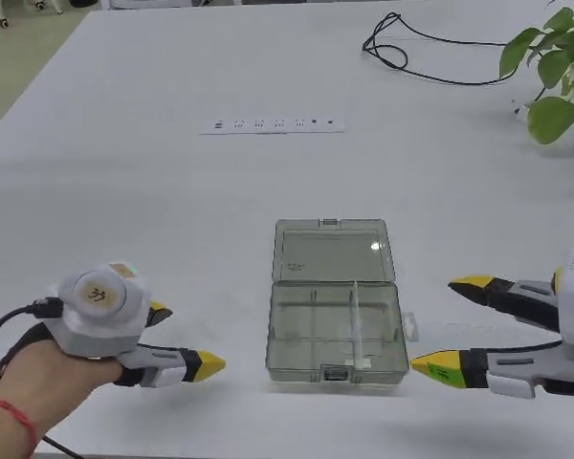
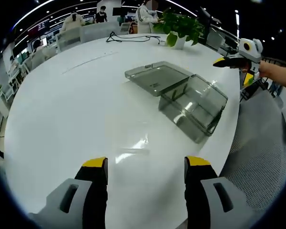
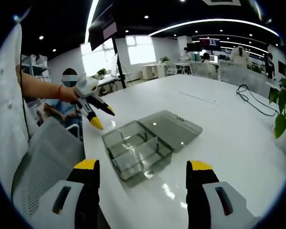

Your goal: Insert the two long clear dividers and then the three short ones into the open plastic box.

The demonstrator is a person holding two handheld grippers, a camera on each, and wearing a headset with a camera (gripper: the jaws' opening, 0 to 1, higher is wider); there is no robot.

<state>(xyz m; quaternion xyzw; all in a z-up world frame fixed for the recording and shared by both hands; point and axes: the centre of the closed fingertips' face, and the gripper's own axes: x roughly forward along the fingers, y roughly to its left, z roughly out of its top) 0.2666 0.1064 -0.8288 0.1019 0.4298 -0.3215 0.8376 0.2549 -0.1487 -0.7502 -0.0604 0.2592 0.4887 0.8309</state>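
Note:
The open smoky-clear plastic box (image 1: 285, 335) lies near the table's front edge, its lid (image 1: 332, 251) folded flat behind it. Clear dividers (image 1: 357, 320) stand inside and split it into compartments; how many there are is hard to tell. My left gripper (image 1: 187, 338) hovers left of the box, open and holding nothing. My right gripper (image 1: 438, 323) is just right of the box, open and holding nothing too. In the left gripper view the box (image 2: 193, 107) lies ahead to the right of the jaws. In the right gripper view the box (image 3: 136, 150) lies just beyond the jaws, with the left gripper (image 3: 97, 114) behind it.
A white power strip (image 1: 273, 125) lies mid-table. At the back right are a black cable (image 1: 411, 48) and a leafy plant (image 1: 555, 67). The white table's front edge (image 1: 297, 449) runs just under the grippers. A grey mesh chair (image 3: 43, 157) stands beside the table.

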